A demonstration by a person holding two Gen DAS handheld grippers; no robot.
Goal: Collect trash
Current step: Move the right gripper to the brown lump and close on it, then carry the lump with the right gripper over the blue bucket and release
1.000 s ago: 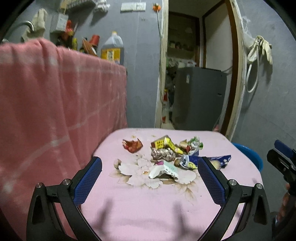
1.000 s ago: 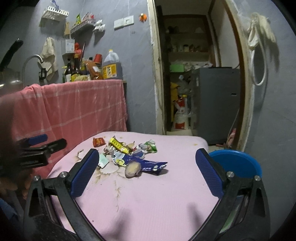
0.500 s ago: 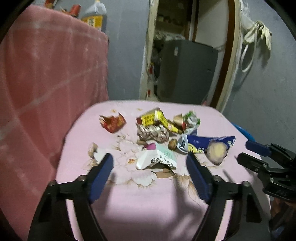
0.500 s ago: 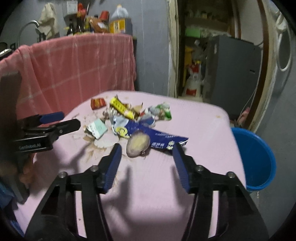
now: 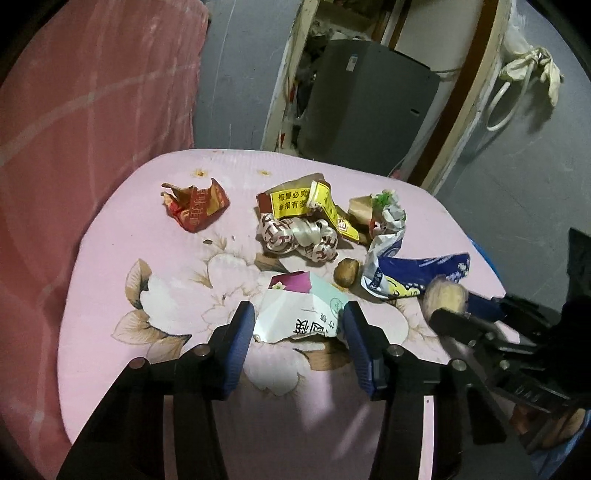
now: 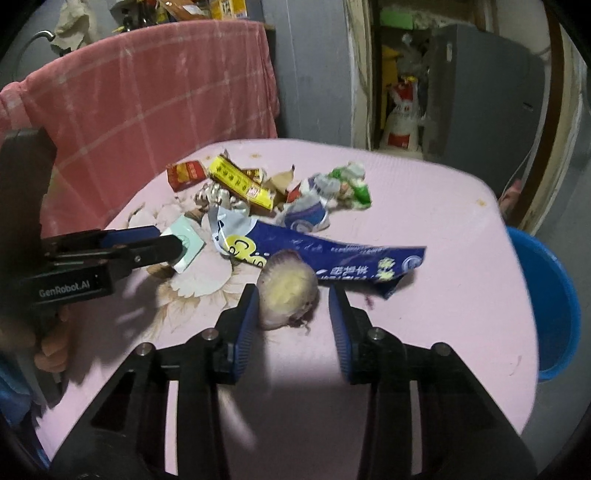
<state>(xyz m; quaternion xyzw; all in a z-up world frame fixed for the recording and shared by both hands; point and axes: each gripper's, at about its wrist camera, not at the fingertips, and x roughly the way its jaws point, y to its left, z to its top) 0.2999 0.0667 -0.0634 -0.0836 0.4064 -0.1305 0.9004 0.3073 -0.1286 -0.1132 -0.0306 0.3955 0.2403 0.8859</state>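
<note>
"GenRobot.AI" on left gripper, closing around white carton; right gripper closing around onion.

I work at a table under a pink floral cloth; behind it a pink checked cloth, grey walls, an open doorway with a grey appliance inside

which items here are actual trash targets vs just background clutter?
Job:
- white torn carton, between left tongs, closing
- onion-like bulb, between right tongs, closing
- blue wrapper
- red wrapper
- yellow box
- blue basin, likely the bin

Background:
- pink towel
- grey cabinet
- floral tablecloth
</note>
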